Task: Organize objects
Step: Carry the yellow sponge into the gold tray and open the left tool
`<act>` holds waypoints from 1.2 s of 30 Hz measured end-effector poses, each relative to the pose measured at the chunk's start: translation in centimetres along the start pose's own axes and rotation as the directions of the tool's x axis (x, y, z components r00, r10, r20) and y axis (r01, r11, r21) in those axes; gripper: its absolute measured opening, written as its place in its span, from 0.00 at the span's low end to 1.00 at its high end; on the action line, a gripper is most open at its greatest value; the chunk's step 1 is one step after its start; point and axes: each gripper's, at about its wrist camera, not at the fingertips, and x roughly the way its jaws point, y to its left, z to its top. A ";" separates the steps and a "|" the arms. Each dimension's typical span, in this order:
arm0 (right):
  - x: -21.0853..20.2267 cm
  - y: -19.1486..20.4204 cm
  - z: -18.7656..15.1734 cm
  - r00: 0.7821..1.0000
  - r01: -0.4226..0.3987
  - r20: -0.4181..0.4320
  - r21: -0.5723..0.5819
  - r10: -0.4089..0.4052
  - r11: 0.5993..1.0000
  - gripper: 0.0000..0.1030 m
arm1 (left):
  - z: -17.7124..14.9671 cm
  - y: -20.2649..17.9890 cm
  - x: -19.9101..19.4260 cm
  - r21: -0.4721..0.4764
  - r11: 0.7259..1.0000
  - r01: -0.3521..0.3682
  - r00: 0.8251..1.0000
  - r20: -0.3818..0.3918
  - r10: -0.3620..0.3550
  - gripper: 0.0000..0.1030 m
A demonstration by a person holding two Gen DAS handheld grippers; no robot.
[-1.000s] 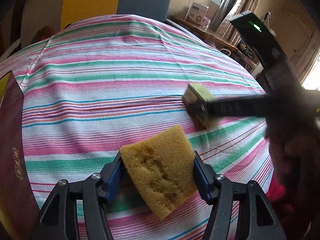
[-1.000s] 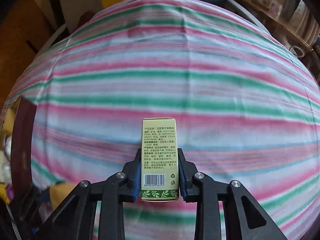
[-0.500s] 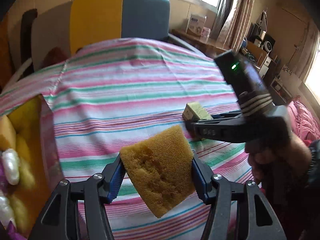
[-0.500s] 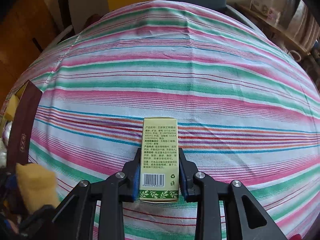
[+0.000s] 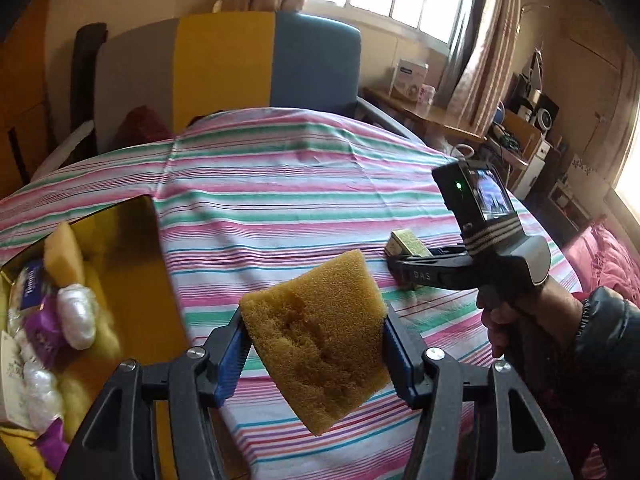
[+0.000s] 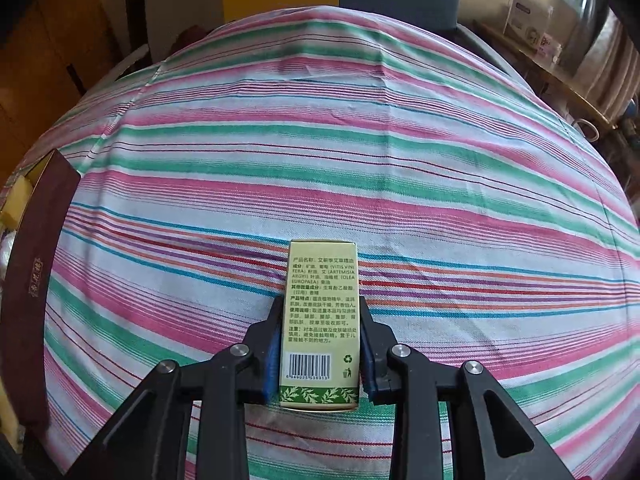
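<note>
My left gripper (image 5: 314,344) is shut on a yellow sponge (image 5: 320,344) and holds it above the striped tablecloth (image 5: 280,208), to the right of an open gold-lined box (image 5: 132,264). The box holds another sponge, white wrapped pieces and purple packets. My right gripper (image 6: 320,344) is shut on a small green carton (image 6: 322,320) with printed text and a barcode, low over the cloth. In the left wrist view the right gripper (image 5: 404,268) shows at the right, with the carton (image 5: 406,242) in its jaws.
The box's dark red side (image 6: 36,280) stands at the left edge of the right wrist view. A grey, yellow and blue chair back (image 5: 224,72) stands behind the table. A wooden shelf with a white box (image 5: 412,80) runs along the window wall at the right.
My left gripper has risen and turned left with the sponge, bringing the open box into view. My right gripper has stayed low over the cloth with the carton, drawing back a little.
</note>
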 end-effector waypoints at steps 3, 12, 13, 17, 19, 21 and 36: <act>-0.2 -0.1 -0.1 1.000 0.013 0.006 -0.015 -0.013 1.000 0.31 | -0.1 0.9 -0.7 -0.017 1.000 -0.007 1.000 0.011 0.007 0.59; -0.1 0.3 0.2 1.000 0.026 0.017 -0.030 -0.026 0.999 0.31 | -0.5 3.9 -1.6 -0.079 0.997 -0.016 1.000 0.018 0.017 0.59; -0.1 0.3 0.2 0.999 0.029 0.018 -0.034 -0.029 0.999 0.31 | -0.6 4.5 -1.8 -0.088 0.996 -0.015 1.000 0.016 0.016 0.59; 0.0 0.4 0.1 0.999 0.042 0.021 -0.048 -0.041 0.998 0.31 | -0.8 8.3 -2.6 -0.167 0.986 -0.027 1.000 -0.004 0.027 0.59; 0.0 0.4 0.1 0.999 0.042 0.021 -0.050 -0.041 0.998 0.31 | -1.0 10.9 -2.9 -0.236 0.971 -0.039 0.999 -0.011 0.037 0.59; -0.1 0.4 -0.1 0.999 0.046 0.021 -0.053 -0.045 0.998 0.31 | -1.4 13.5 -3.1 -0.315 0.948 -0.040 0.999 -0.018 0.036 0.59; -0.2 1.7 0.2 0.998 0.065 0.014 -0.065 -0.065 0.996 0.31 | 4.3 18.6 3.0 -0.348 0.936 -0.053 0.998 -0.047 0.039 0.61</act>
